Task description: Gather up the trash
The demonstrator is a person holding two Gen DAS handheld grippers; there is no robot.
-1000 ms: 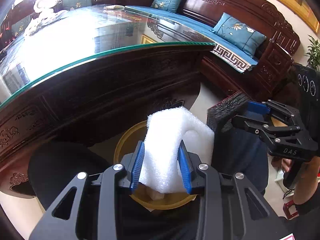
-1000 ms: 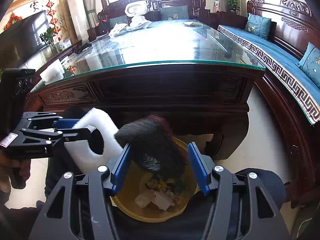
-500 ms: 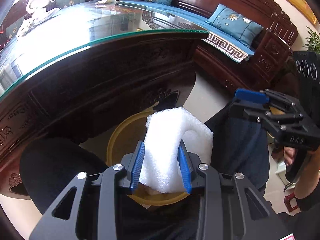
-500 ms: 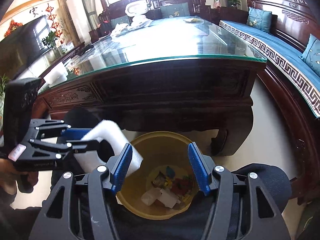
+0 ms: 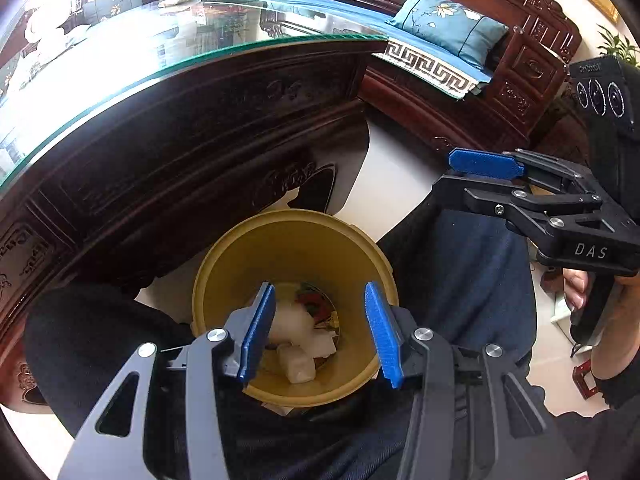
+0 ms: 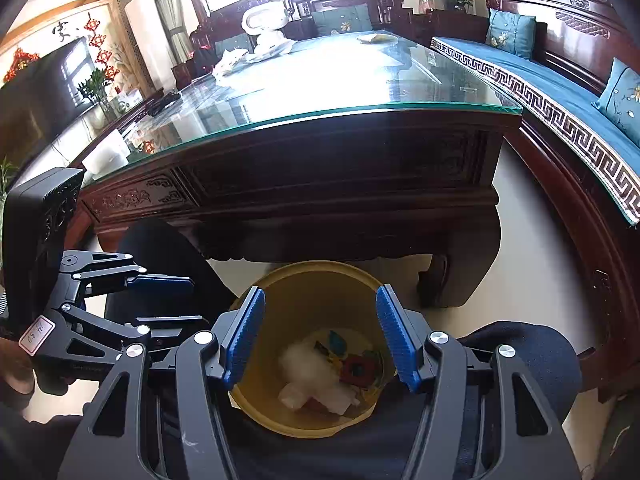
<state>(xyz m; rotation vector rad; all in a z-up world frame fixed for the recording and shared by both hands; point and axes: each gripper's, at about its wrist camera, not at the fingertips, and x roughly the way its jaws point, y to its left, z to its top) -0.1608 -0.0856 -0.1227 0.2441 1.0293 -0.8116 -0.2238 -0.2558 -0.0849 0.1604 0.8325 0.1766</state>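
A yellow bin (image 5: 292,240) stands on the floor between the person's knees; it also shows in the right wrist view (image 6: 320,280). White foam pieces (image 5: 294,322) lie in it with coloured scraps (image 6: 356,366); the foam (image 6: 310,364) shows from the right too. My left gripper (image 5: 320,334) is open and empty above the bin. My right gripper (image 6: 320,338) is open and empty above the bin too. Each gripper shows in the other's view: the right one (image 5: 486,170), the left one (image 6: 164,300).
A dark carved wooden table with a glass top (image 6: 340,92) stands just behind the bin. A wooden sofa with blue cushions (image 6: 560,80) runs along the right. White objects (image 6: 266,26) sit at the table's far end. The person's dark-clad legs (image 5: 472,272) flank the bin.
My left gripper opened and the white foam block dropped into the bin. The black brush-like piece left my right gripper earlier and is no longer in sight.
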